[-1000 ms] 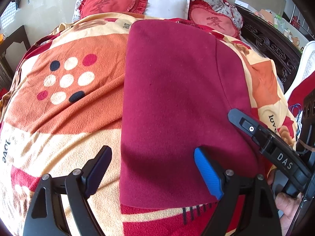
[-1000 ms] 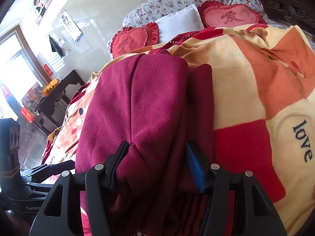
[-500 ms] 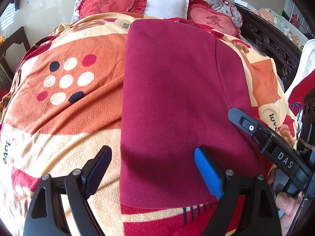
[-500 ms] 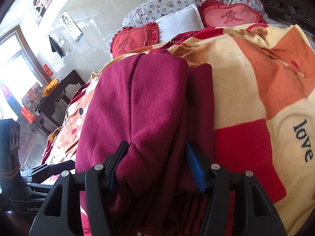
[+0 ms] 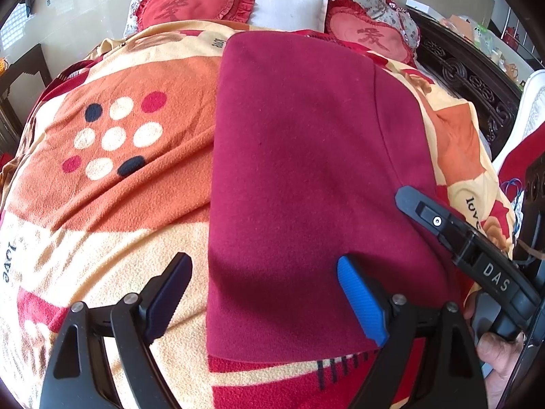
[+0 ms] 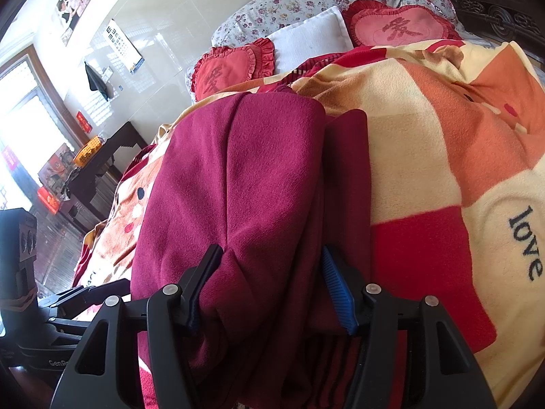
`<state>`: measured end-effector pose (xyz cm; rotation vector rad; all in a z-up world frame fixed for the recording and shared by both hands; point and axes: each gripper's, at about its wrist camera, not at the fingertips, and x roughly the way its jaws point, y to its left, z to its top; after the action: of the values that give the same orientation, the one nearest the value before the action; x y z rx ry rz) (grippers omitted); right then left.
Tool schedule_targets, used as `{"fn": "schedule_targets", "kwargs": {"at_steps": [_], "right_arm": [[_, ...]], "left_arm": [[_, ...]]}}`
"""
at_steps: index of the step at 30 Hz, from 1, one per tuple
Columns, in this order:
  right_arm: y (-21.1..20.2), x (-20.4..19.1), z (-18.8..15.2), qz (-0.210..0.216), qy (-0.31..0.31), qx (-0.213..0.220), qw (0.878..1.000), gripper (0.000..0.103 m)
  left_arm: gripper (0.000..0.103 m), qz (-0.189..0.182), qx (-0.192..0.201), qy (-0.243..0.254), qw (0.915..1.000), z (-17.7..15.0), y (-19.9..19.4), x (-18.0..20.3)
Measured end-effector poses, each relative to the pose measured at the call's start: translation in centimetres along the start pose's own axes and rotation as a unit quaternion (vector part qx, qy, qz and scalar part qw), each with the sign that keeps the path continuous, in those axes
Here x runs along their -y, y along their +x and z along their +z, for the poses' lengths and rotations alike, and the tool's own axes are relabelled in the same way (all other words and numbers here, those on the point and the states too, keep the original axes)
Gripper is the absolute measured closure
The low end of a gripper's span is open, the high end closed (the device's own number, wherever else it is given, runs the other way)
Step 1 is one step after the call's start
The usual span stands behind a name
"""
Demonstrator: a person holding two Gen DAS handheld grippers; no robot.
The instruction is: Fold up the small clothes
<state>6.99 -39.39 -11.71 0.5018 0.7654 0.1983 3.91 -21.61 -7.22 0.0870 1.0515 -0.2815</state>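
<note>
A dark red fleece garment lies folded lengthwise on the patterned blanket. My left gripper is open and empty, its fingers wide apart over the garment's near left corner. My right gripper has its jaws partly apart with a bunched fold of the garment between them; the cloth fills the gap. The right gripper also shows in the left wrist view at the garment's right edge.
Two red heart cushions, a white pillow and a floral pillow lie at the bed head. A dark carved bed frame runs along the right. A dark side table stands by the window.
</note>
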Motion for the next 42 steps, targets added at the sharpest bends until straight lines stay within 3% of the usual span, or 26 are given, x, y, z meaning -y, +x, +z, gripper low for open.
{"fn": "schedule_targets", "kwargs": {"at_steps": [2,5,12,25,30,37,42], "right_arm": [[-0.1,-0.1,-0.1,0.002,0.000,0.002,1.000,0.063],[-0.4,-0.1,-0.2,0.004,0.001,0.008,1.000,0.077],[-1.1,-0.8,-0.4,-0.004,-0.013,0.016,1.000,0.086],[-0.6,0.2,-0.3,0.012,0.012,0.005,1.000,0.077],[-1.5,-0.5,-0.3,0.003,-0.003,0.013,1.000,0.087],[-1.9,-0.5,-0.4,-0.013,0.002,0.006,1.000,0.088],[-3.4,0.0,-0.1,-0.015,0.039,0.009,0.999,0.078]], "left_arm": [[0.013,0.000,0.000,0.002,1.0000,0.1,-0.1,0.0],[0.013,-0.001,0.000,0.005,1.0000,0.0,-0.1,-0.1],[0.011,-0.005,-0.002,0.002,1.0000,-0.1,0.1,-0.4],[0.011,-0.005,-0.005,0.002,1.0000,-0.2,0.1,-0.5],[0.011,-0.008,-0.003,0.004,1.0000,-0.2,-0.3,-0.6],[0.011,-0.010,0.013,0.002,0.9999,-0.2,-1.8,-1.6],[0.011,-0.010,0.015,-0.015,0.9997,-0.2,-2.3,-3.2]]}}
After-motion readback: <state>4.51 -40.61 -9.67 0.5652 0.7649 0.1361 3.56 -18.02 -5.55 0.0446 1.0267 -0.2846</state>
